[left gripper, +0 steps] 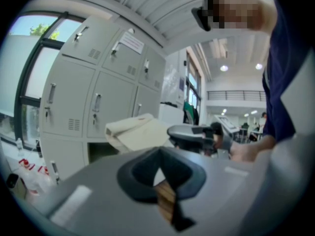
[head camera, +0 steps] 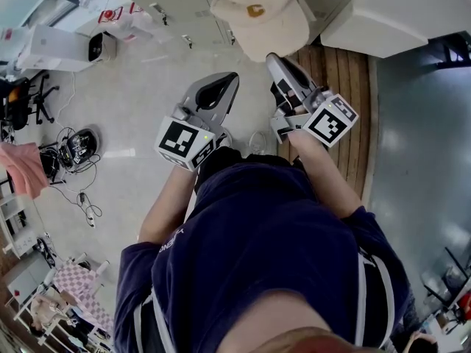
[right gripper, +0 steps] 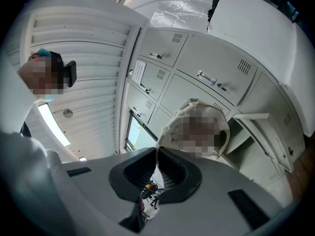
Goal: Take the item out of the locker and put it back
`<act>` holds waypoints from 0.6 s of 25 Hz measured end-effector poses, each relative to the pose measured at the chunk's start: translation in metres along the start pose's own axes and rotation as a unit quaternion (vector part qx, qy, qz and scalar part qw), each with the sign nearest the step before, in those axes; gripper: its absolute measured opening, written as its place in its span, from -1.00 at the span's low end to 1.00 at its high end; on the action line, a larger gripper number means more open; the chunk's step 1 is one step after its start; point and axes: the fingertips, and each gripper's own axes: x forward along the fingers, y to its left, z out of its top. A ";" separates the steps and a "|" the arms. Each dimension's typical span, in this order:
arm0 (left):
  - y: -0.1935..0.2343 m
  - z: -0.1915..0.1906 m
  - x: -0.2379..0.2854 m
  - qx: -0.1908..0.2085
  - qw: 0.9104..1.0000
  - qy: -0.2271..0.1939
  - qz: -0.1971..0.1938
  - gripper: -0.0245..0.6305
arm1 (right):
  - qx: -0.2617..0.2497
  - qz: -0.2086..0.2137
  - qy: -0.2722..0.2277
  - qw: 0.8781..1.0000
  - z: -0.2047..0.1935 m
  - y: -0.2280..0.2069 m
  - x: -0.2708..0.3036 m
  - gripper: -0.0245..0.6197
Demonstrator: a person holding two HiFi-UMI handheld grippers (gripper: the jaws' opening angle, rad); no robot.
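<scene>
Cap (head camera: 261, 17) hangs clear of the lockers, its edge pinched between the closed jaws of your right gripper (head camera: 275, 61). That thin bite looks like all that carries it, so squeeze firmly and move slowly. Your left gripper (head camera: 229, 78) sits just beside, jaws together on nothing; I'd bring it under the crown for support. Aim for the open compartment (left gripper: 101, 152) low in the locker bank (left gripper: 74, 95), crown first, and release only once it rests inside.
</scene>
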 end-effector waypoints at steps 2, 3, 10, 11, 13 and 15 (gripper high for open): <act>0.002 -0.002 -0.001 -0.002 1.000 0.002 0.002 -0.92 | 0.003 -0.002 0.001 1.000 -0.001 -0.003 0.001 -0.86; 0.004 -0.004 -0.001 -0.003 1.000 0.003 0.003 -0.92 | 0.004 -0.003 0.002 1.000 -0.002 -0.005 0.002 -0.86; 0.034 -0.017 0.012 -0.012 1.000 0.012 0.003 -0.92 | 0.016 -0.017 0.006 1.000 -0.010 -0.037 0.024 -0.86; 0.041 -0.018 0.015 -0.013 1.000 0.013 0.002 -0.92 | 0.017 -0.021 0.006 1.000 -0.011 -0.042 0.030 -0.86; 0.055 -0.020 0.020 -0.015 1.000 0.013 -0.002 -0.92 | 0.018 -0.028 0.007 0.999 -0.014 -0.052 0.041 -0.86; 0.067 -0.019 0.024 -0.018 1.000 0.015 -0.009 -0.92 | 0.018 -0.036 0.007 0.999 -0.016 -0.059 0.052 -0.86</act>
